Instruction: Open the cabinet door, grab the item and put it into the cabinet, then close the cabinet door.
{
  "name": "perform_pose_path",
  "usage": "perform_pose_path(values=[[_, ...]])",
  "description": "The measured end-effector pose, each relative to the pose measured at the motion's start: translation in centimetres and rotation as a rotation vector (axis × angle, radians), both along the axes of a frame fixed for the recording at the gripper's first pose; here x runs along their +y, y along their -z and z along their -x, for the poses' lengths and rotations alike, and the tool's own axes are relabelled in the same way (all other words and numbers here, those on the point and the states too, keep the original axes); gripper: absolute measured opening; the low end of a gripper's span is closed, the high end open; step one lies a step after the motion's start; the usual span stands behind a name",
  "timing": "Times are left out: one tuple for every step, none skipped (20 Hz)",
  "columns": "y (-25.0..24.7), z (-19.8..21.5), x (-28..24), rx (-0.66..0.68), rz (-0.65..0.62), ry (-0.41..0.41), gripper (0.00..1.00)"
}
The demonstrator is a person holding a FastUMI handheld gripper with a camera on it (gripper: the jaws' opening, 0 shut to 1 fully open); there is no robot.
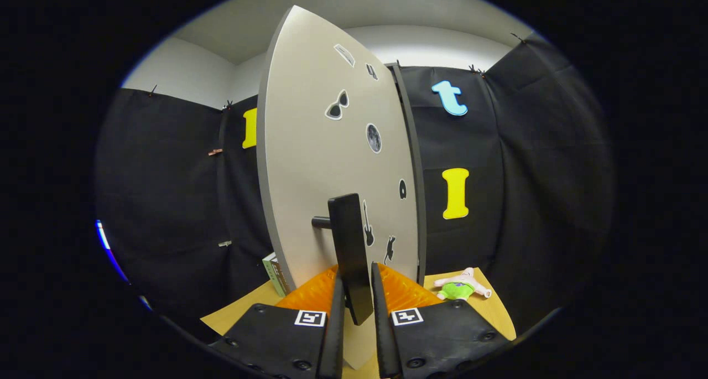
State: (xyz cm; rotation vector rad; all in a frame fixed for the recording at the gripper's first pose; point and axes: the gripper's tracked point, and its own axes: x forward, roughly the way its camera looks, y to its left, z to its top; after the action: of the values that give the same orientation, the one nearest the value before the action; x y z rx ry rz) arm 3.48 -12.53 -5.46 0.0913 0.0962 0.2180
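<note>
The cabinet door (326, 163), a broad grey panel dotted with small stickers, stands swung partly out from the cabinet's dark edge (412, 169), so the opening step looks to be in hand. Its black handle (349, 252), a flat upright bar on a short post, sits between the two fingers of the claw (357, 301). The fingers lie close on either side of the bar's lower part and appear to pinch it, though actual contact on both faces is hard to confirm from this angle.

My reading is that the door needs to go wider before anything can be placed inside. The next move calls for pulling the handle along the door's arc rather than straight back, so the bar does not twist out of the fingers, then letting go and turning toward the item.

That item, a small plush toy (462, 287) in pink and green, lies near the right edge of the wooden desk (492, 307), just beside the cabinet and well clear of the door's sweep. A box-like object (276, 274) stands on the desk by the door's left edge. Black cloth walls the booth, with white wall and ceiling above.
</note>
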Motion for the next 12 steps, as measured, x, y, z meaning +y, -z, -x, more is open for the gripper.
perform_pose_path(values=[[0.0, 0.0, -0.3, -0.001, 0.001, 0.008, 0.28], [0.0, -0.1, -0.8, -0.003, 0.006, 0.023, 0.28], [0.0, 0.0, -1.2, -0.008, 0.007, 0.037, 0.28], [-0.1, 0.1, -1.6, -0.017, 0.009, 0.048, 0.28], [-0.4, 0.1, -1.8, -0.031, 0.011, 0.059, 0.28], [-0.6, 0.2, -2.2, -0.047, 0.017, 0.079, 0.27], [-0.6, 0.2, -2.8, -0.053, 0.028, 0.108, 0.26], [-0.7, 0.2, -3.6, -0.062, 0.032, 0.129, 0.24], [-0.8, 0.0, -3.9, -0.071, 0.029, 0.141, 0.23], [-1.0, -0.1, -4.2, -0.08, 0.022, 0.148, 0.23], [-1.0, -0.3, -4.6, -0.085, 0.02, 0.159, 0.23], [-1.1, -0.3, -5.0, -0.085, 0.022, 0.179, 0.23]])
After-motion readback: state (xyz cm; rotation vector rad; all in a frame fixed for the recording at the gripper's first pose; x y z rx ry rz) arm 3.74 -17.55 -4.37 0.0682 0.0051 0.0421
